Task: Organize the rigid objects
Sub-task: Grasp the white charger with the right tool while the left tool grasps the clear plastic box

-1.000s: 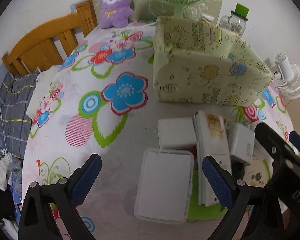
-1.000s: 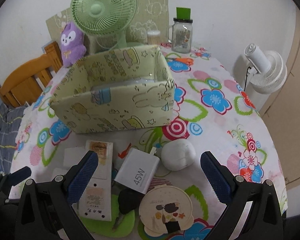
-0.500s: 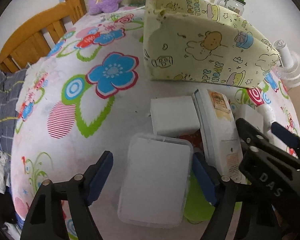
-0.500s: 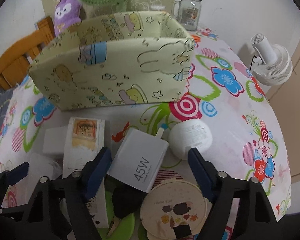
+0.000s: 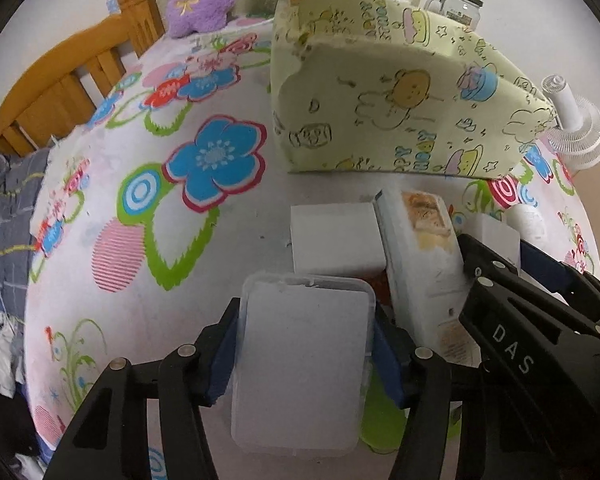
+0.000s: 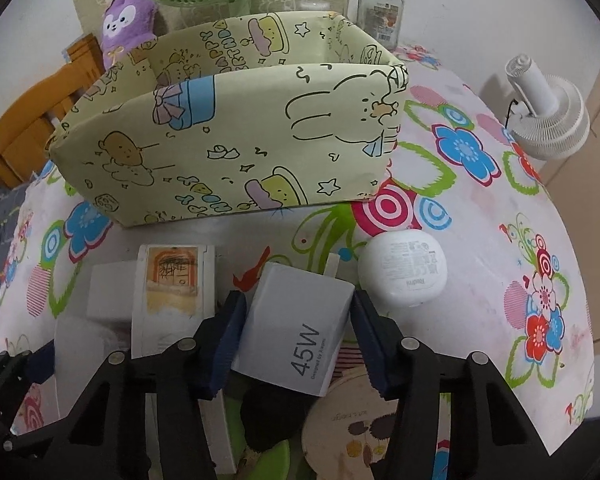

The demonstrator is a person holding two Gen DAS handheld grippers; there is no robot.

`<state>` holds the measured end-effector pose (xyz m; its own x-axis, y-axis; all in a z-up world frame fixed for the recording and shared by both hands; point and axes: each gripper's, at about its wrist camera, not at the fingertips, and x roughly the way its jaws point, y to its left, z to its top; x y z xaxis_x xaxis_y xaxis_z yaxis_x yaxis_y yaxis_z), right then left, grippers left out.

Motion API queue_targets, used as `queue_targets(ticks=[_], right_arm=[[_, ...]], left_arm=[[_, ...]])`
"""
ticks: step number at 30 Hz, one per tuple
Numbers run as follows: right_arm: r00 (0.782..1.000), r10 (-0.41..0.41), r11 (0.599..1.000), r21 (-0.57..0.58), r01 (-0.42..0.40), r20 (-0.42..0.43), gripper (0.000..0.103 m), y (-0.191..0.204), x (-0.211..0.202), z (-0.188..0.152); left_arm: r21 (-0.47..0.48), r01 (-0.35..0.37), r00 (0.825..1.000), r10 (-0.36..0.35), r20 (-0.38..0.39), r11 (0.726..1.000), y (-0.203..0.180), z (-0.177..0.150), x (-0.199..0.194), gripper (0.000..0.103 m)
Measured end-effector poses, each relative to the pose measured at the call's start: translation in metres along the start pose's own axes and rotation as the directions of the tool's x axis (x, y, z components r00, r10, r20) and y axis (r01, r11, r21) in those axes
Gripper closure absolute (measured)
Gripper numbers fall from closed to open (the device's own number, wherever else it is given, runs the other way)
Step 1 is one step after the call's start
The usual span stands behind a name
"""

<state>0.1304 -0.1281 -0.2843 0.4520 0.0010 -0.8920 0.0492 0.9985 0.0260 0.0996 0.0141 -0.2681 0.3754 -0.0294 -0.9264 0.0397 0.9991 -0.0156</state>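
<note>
Pick-up step: the left claw is closing onto the clear plastic case, and the right claw is closing onto the charger. Pads touch both. Next, lift each into the yellow box.

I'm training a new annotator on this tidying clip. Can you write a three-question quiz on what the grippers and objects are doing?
1. True or false: the left gripper has the clear plastic case between its closing jaws.
2. What sits between the right gripper's closing jaws? A) white earbud case B) 45W charger C) round patterned mirror
3. Fill in: the yellow cartoon-print box stands ___ the cluttered items, toward the wall.

Key: 1 true; 2 B; 3 behind.
</note>
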Motion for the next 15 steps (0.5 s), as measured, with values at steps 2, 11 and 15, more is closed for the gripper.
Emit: queue_targets(ticks=[2,11,15], right_arm=[[1.000,0.003,1.000,0.003,-0.003,0.005,0.049,-0.001,-0.004,0.001],[0.997,-0.020,1.000,-0.003,0.020,0.071,0.051,-0.005,-0.031,0.004],[0.995,-0.024,1.000,-0.008,0.025,0.098,0.051,-0.008,-0.041,0.010]], left_arm=[[0.010,-0.004,1.000,0.004,0.003,1.000,0.000,0.002,-0.002,0.042],[-0.013,0.009,0.999,-0.009,0.045,1.000,0.000,0.008,-0.026,0.042],[-0.015,0.009,0.997,-0.008,0.073,1.000,-0.004,0.013,-0.040,0.042]])
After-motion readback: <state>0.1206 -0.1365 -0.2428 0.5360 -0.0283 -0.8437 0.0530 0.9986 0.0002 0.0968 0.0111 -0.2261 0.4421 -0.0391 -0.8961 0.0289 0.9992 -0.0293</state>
